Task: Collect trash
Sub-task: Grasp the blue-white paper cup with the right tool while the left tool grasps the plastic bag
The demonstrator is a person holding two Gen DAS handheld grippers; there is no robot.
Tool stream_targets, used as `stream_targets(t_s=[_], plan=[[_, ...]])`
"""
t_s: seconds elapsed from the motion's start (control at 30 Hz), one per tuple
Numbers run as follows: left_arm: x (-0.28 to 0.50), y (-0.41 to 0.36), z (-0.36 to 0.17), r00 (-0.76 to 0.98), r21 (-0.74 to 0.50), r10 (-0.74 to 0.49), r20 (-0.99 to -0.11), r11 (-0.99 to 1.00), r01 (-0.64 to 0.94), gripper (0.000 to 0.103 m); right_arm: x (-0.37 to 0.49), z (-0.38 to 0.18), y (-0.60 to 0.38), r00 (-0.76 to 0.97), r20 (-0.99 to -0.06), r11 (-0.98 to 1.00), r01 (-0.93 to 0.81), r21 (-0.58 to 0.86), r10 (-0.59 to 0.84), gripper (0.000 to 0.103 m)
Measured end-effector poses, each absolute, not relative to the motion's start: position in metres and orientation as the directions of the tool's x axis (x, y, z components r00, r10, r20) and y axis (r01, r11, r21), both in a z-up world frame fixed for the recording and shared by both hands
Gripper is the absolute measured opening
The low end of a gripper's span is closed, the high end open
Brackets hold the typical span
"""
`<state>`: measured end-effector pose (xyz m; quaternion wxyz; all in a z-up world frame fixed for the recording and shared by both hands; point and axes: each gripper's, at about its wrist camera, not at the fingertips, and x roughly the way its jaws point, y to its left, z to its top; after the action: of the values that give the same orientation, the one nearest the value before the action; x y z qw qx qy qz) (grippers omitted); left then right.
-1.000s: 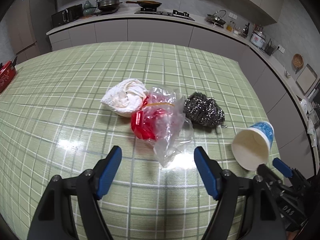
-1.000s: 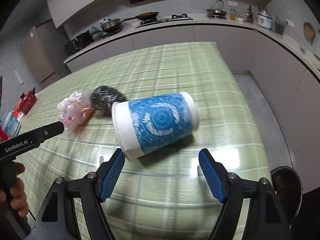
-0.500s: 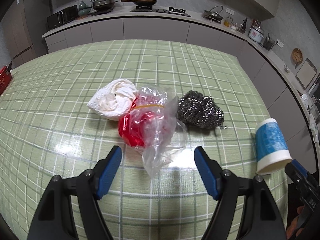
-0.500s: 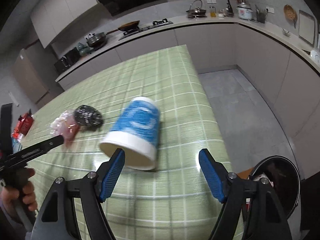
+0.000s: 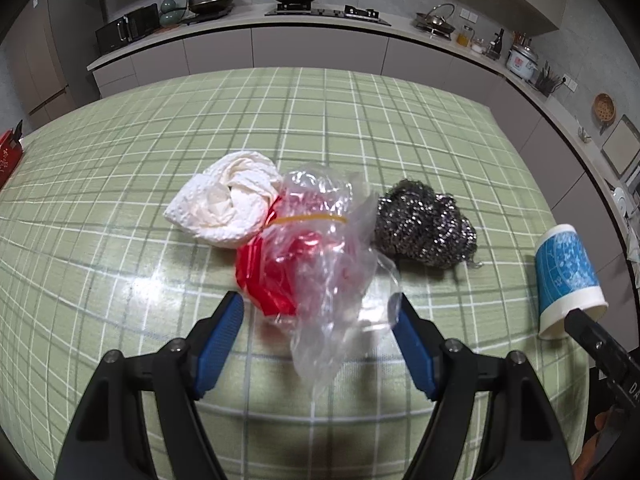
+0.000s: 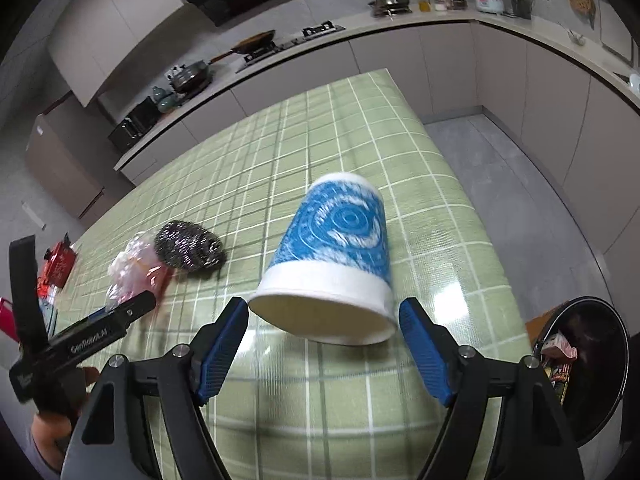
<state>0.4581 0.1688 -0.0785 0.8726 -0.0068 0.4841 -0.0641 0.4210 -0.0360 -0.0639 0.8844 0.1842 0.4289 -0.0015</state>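
Left wrist view: the left gripper (image 5: 316,332) has its blue fingers (image 5: 218,340) spread wide and grasping nothing. Between them, toward 12 o'clock, lies the crumpled clear plastic bag with red wrapping inside (image 5: 312,256); its loose tail now reaches down between the fingertips, closer than a second ago, so this gripper has eased forward. Touching the bag at 10 o'clock is the wadded white paper towel (image 5: 224,208); just beside it at 2 o'clock sits the grey steel-wool scouring ball (image 5: 424,228). All rest on the green checked table (image 5: 120,184). At 3 o'clock the blue-and-white paper cup (image 5: 568,276) hangs mouth-down at the table edge, where a second ago it showed its open mouth to this camera.

Right wrist view: the right gripper (image 6: 322,340) has fingers spread to either side of the cup (image 6: 336,256) rim. The pads look at most just touching it, and the cup is blurred, so I cannot tell whether it is held or only bracketed. The cup has swung from lying sideways to pointing base-away. At 4 o'clock, below the table edge, the round black bin (image 6: 592,368) with wrappers inside has come into view. I judge the cup is being brought toward that bin, with the bag next for the left gripper.
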Motion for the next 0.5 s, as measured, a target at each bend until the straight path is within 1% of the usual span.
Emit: stream_targets(t_s=[0.27, 0.4, 0.5], plan=[[0.463, 0.168, -0.08, 0.524, -0.078, -0.124, -0.842, 0.991, 0.11, 0.076, 0.437, -0.054, -0.033, 0.643, -0.756, 0.936, 0.178, 0.305, 0.124, 0.08], [0.467, 0.171, -0.085, 0.512, -0.107, -0.147, -0.846, 0.988, 0.108, 0.076, 0.448, -0.063, -0.037, 0.608, -0.786, 0.923, 0.23, 0.308, 0.111, 0.08], [0.467, 0.174, -0.088, 0.508, -0.136, -0.174, -0.844, 0.984, 0.112, 0.074, 0.452, -0.068, -0.036, 0.593, -0.797, 0.917, 0.244, 0.315, 0.116, 0.08]])
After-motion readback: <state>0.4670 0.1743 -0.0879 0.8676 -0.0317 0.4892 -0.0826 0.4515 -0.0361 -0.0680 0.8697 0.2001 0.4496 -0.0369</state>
